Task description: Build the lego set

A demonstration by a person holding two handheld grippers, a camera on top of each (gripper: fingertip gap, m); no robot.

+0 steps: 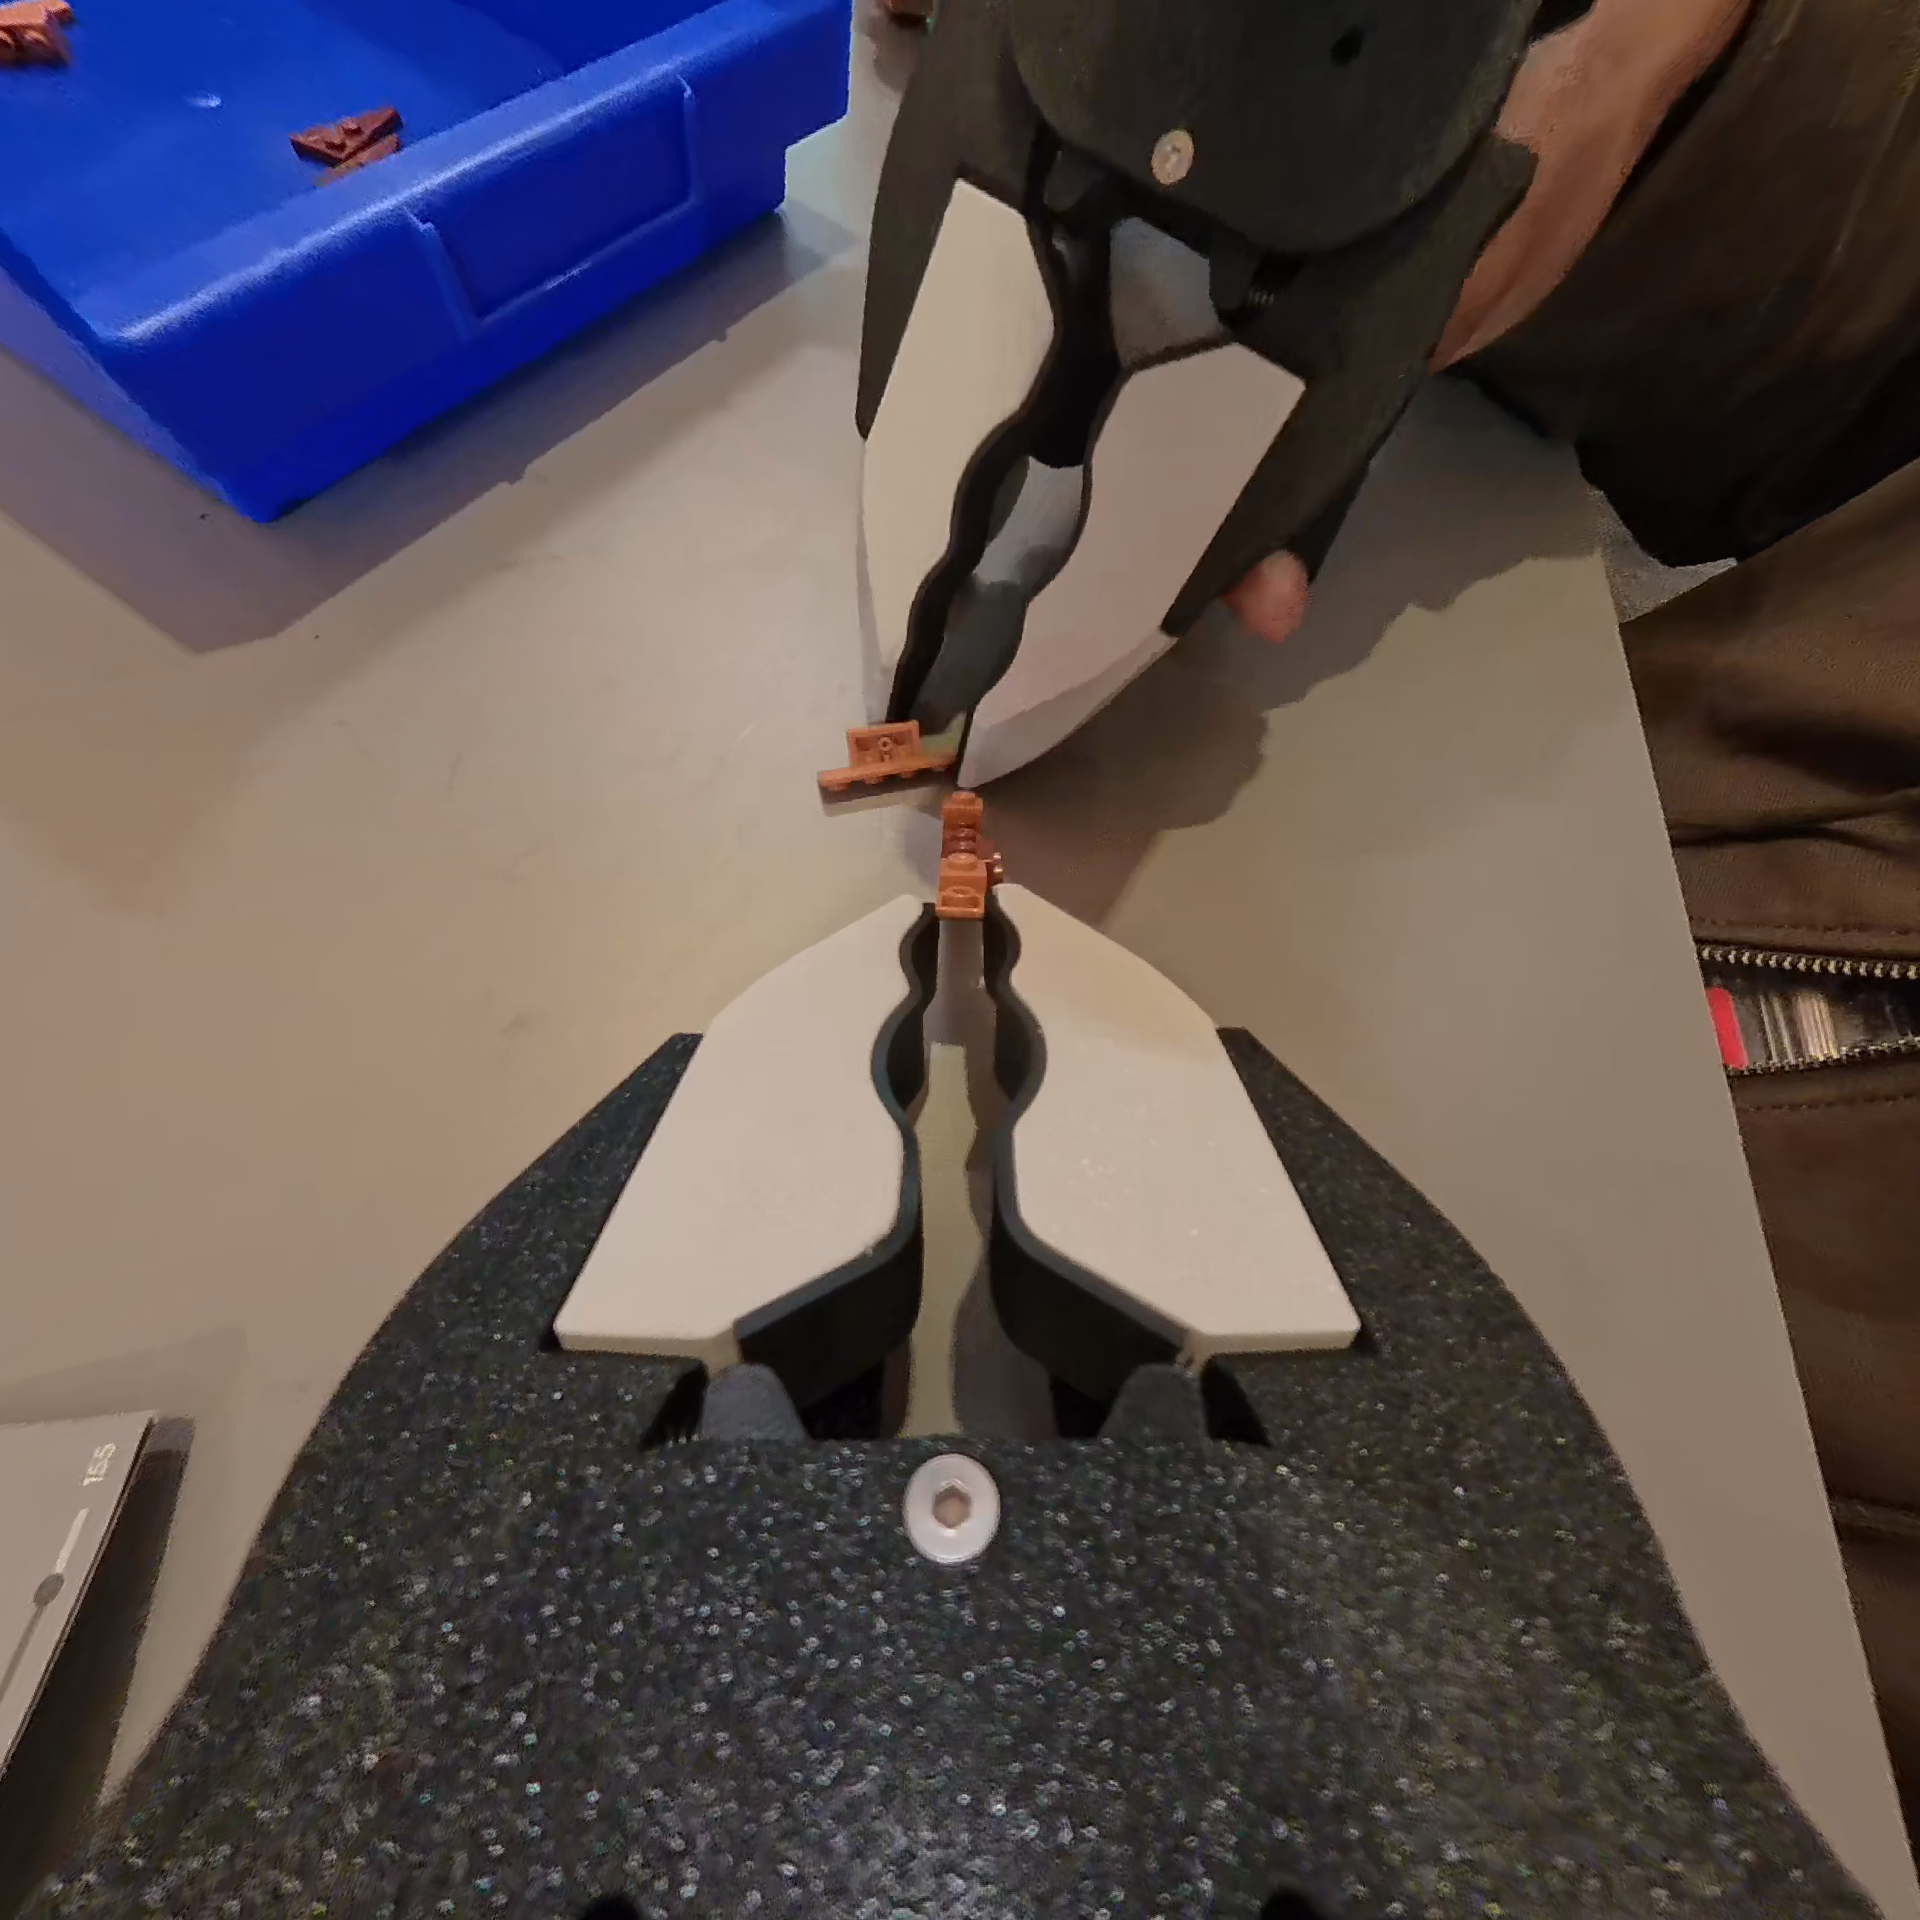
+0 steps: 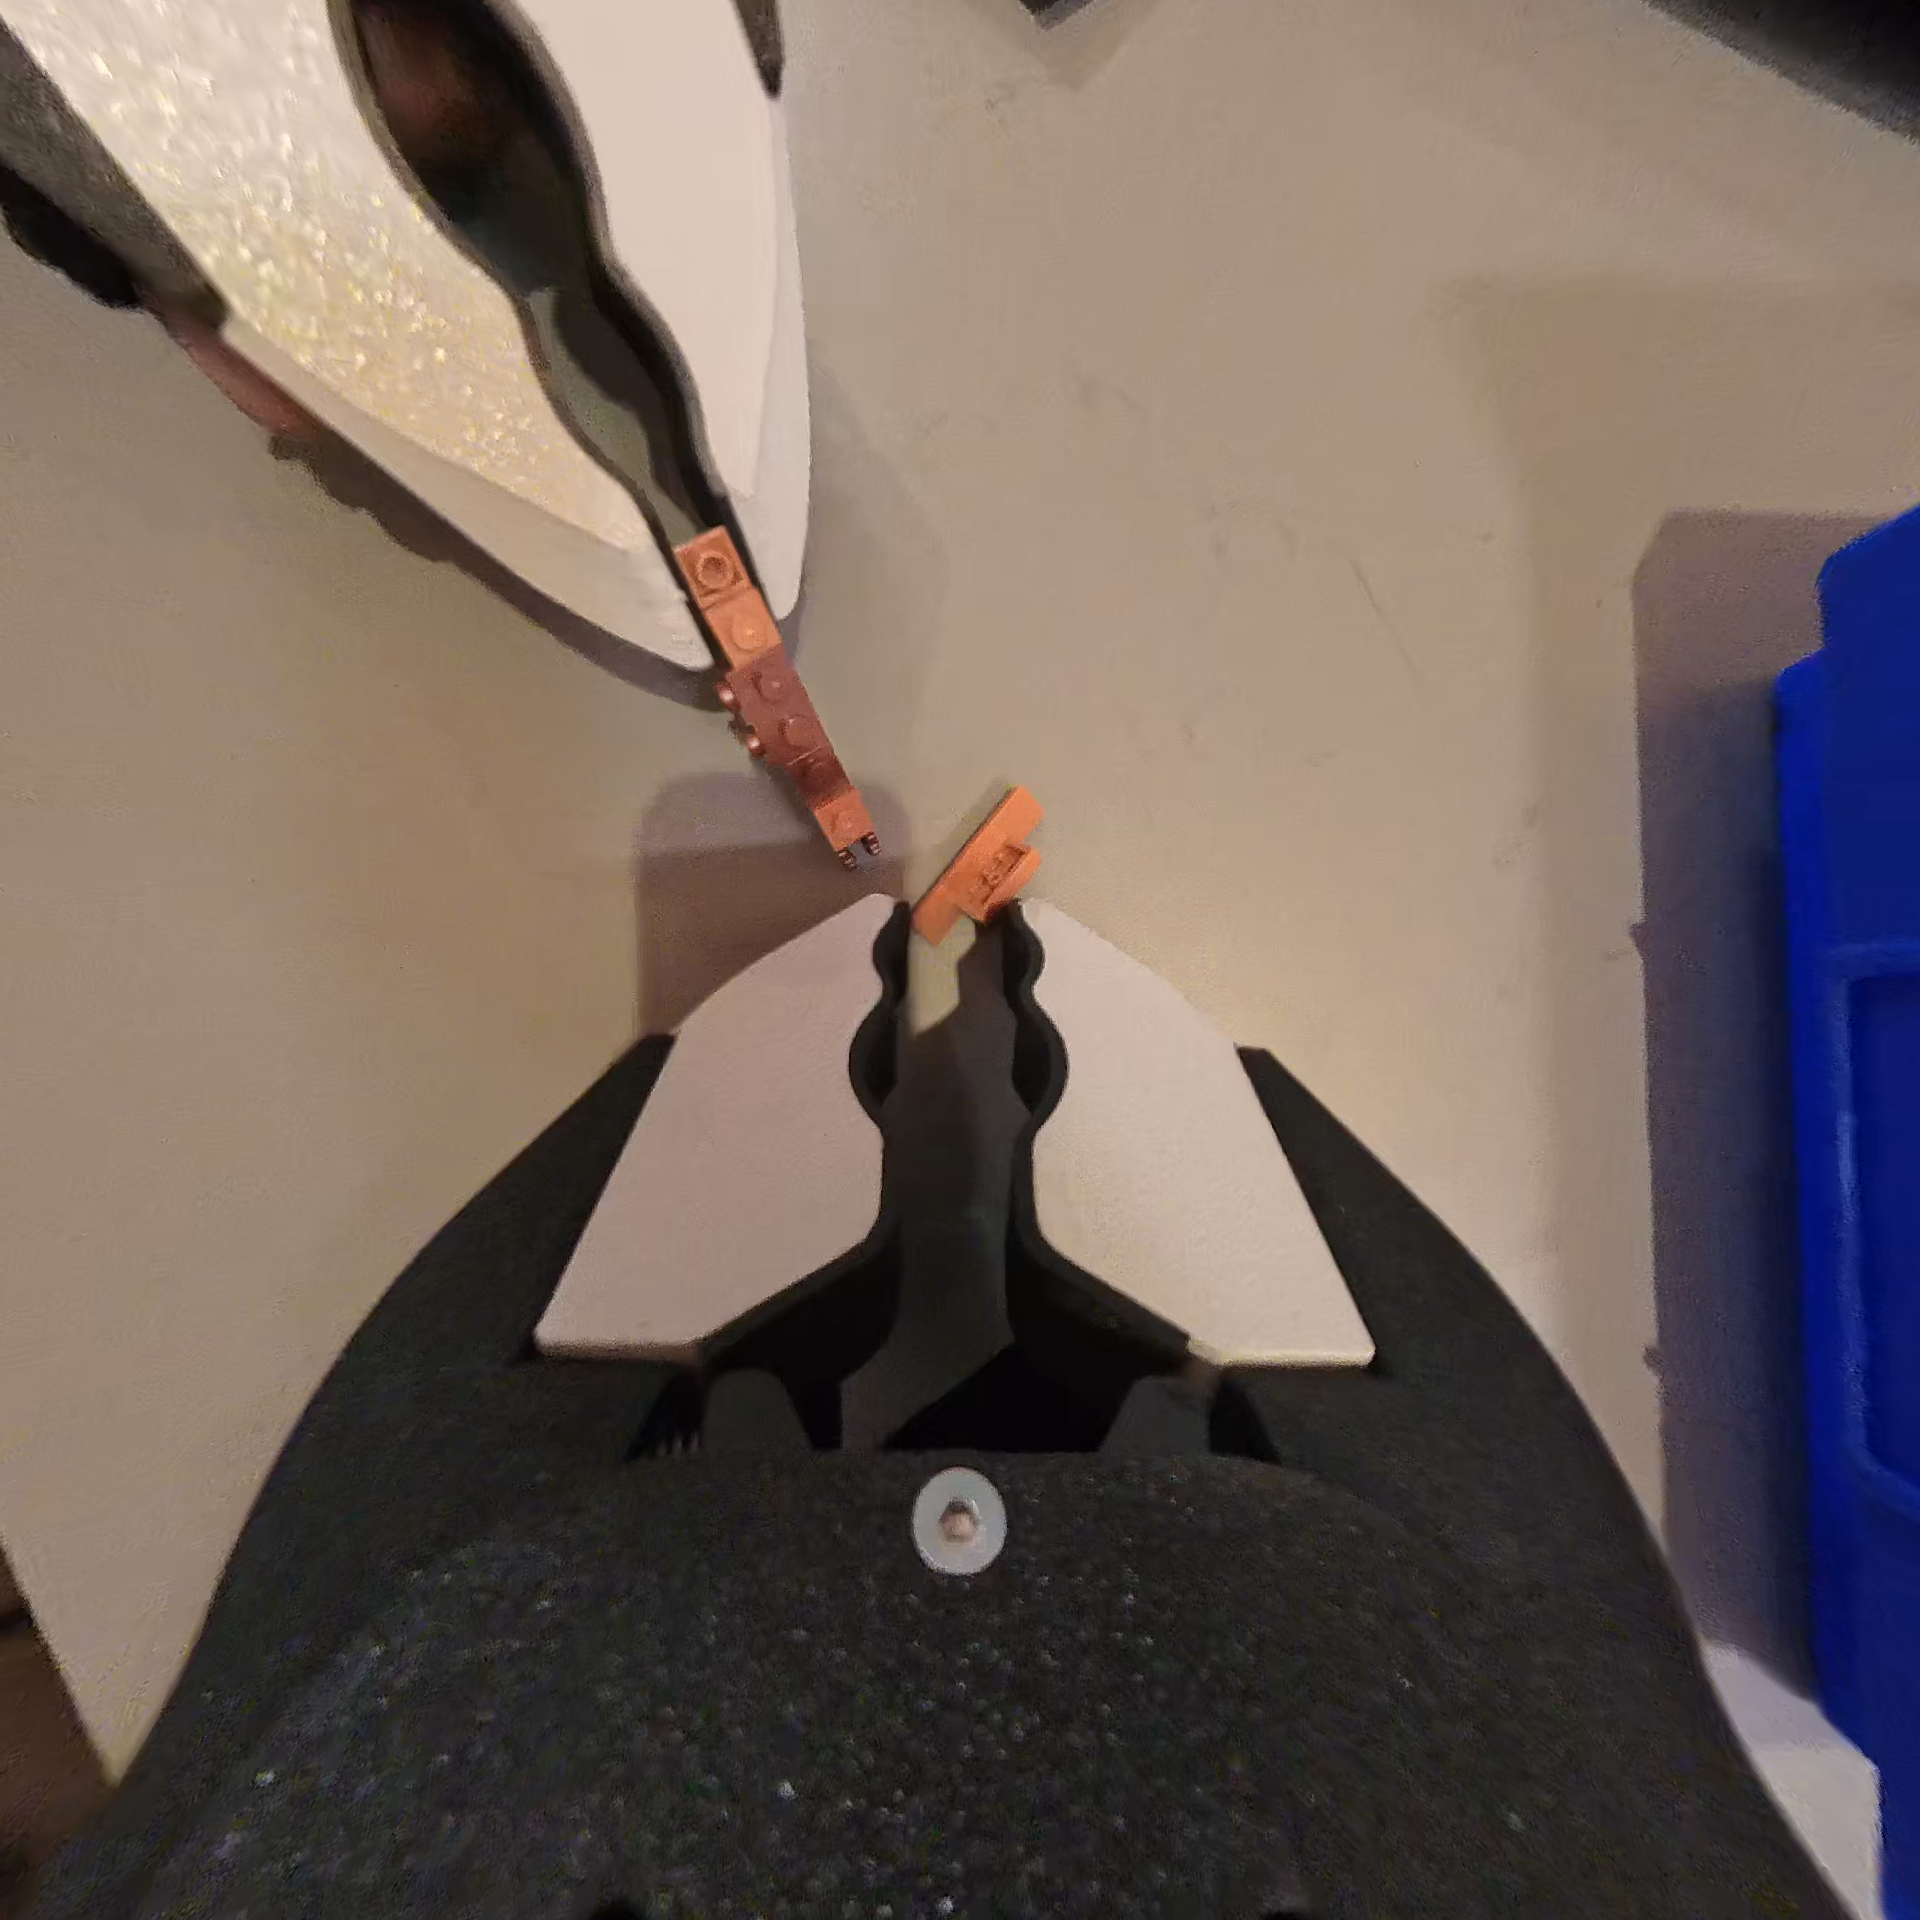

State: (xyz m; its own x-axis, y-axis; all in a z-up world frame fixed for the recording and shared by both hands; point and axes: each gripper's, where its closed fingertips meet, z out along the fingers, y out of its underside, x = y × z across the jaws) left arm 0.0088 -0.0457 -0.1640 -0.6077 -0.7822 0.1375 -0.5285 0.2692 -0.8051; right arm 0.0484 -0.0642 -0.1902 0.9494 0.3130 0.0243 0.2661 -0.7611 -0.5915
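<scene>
Starting at the left of the left wrist view, there's a blue bin (image 1: 416,239) sitting on the pale surface (image 1: 364,883), with a couple of reddish-brown brick pieces (image 1: 348,135) lying loose inside it. Down in the lower left corner a grey card or booklet (image 1: 62,1538) rests on the surface.

Moving to the middle, the left hand-held gripper (image 1: 961,904) has its jaws narrowed down onto a long orange-brown brick assembly (image 1: 961,862), pinched at the near end so the rest sticks out forward past the fingertips. From the right wrist view you can see the same assembly (image 2: 774,707) as a thin strip of stacked plates with a tiny clip end.

Just beyond it, the right hand-held gripper (image 1: 925,743) comes down from above, held by a person's hand (image 1: 1273,592) in a dark sleeve. It's clamped on a small flat orange plate piece (image 1: 883,758) that pokes out sideways from the tips. In its own view that plate (image 2: 977,868) sits tilted between the fingertips.

The two pieces are near each other but not touching, both held just above the surface. The blue bin (image 2: 1860,1039) shows again at the far right of the right wrist view
</scene>
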